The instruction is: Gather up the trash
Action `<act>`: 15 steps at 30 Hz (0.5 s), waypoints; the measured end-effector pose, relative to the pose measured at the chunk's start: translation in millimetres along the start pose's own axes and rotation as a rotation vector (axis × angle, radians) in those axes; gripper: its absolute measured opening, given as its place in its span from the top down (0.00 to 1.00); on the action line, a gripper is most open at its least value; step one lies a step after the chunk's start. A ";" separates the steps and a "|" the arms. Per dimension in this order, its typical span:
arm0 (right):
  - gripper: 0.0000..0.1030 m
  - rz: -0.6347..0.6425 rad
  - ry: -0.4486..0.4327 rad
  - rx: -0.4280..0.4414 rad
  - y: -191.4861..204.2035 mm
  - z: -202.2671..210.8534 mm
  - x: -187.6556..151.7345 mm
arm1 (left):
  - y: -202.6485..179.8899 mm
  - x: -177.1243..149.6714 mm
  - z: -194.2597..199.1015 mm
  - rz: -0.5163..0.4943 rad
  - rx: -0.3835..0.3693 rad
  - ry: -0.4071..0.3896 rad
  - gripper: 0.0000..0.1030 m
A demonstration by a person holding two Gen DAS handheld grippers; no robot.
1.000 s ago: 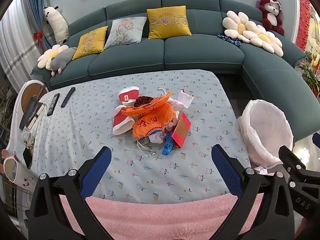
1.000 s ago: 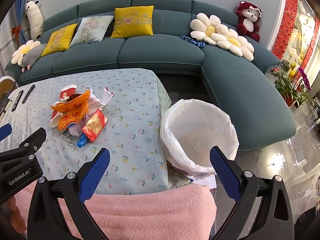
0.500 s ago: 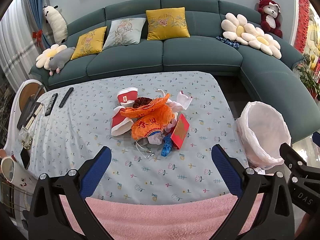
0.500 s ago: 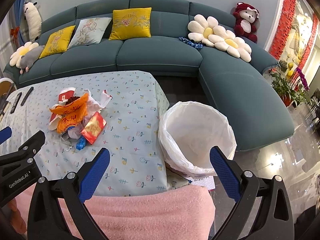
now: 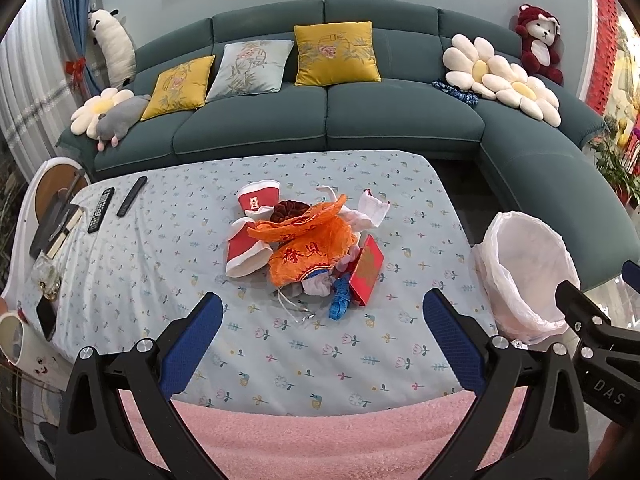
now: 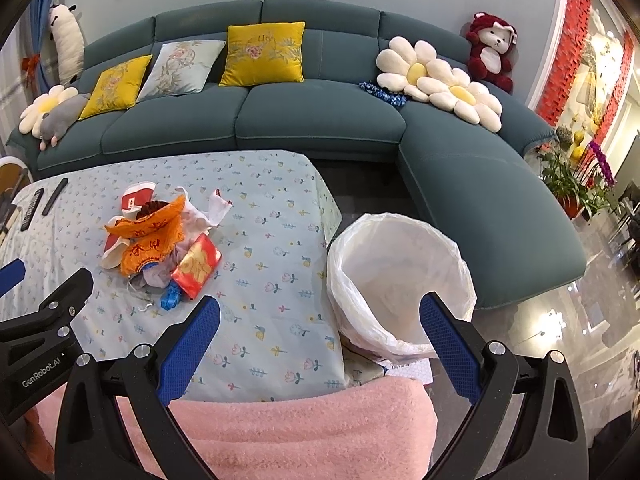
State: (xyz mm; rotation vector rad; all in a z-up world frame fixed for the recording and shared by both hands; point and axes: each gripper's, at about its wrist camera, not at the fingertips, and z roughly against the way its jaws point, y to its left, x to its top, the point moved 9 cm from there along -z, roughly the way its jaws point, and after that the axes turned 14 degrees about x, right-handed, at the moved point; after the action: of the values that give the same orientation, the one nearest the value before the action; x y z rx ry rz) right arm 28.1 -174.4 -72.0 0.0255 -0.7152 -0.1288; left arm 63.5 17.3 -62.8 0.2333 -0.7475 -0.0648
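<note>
A trash pile (image 5: pixel 308 248) lies mid-table: orange wrappers, red-and-white paper cups (image 5: pixel 245 252), a red packet (image 5: pixel 367 266), white tissue and a blue scrap (image 5: pixel 340 302). The pile also shows in the right wrist view (image 6: pixel 156 248). A white-lined trash bin (image 6: pixel 400 276) stands off the table's right edge; it shows in the left wrist view (image 5: pixel 528 272) too. My left gripper (image 5: pixel 320 340) is open and empty above the near table edge, short of the pile. My right gripper (image 6: pixel 320 336) is open and empty, between table corner and bin.
The table has a floral cloth (image 5: pixel 160 264) and a pink towel (image 5: pixel 320 440) on its near edge. Two remotes (image 5: pixel 116 202) lie far left. A phone (image 5: pixel 46 318) and mug (image 5: pixel 12 340) sit at the left. A teal sofa (image 5: pixel 328 120) wraps behind and right.
Both grippers have risen and pulled back slightly, so the table and bin sit a little lower in view. Jaws stay open. The trash has not moved.
</note>
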 end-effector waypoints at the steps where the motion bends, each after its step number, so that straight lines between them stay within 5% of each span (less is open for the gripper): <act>1: 0.07 0.001 -0.005 -0.001 1.8 0.1 1.1 | 2.5 0.0 -1.0 0.005 -0.001 0.001 0.07; 15: 0.07 0.007 -0.017 0.003 17.8 3.2 5.7 | 21.6 0.0 -3.8 0.036 -0.006 -0.001 0.07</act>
State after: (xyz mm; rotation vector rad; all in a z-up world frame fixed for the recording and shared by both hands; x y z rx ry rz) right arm 32.1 -157.4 -64.7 0.0246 -0.7325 -0.1215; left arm 65.5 39.1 -60.5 0.2144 -0.7520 -0.0326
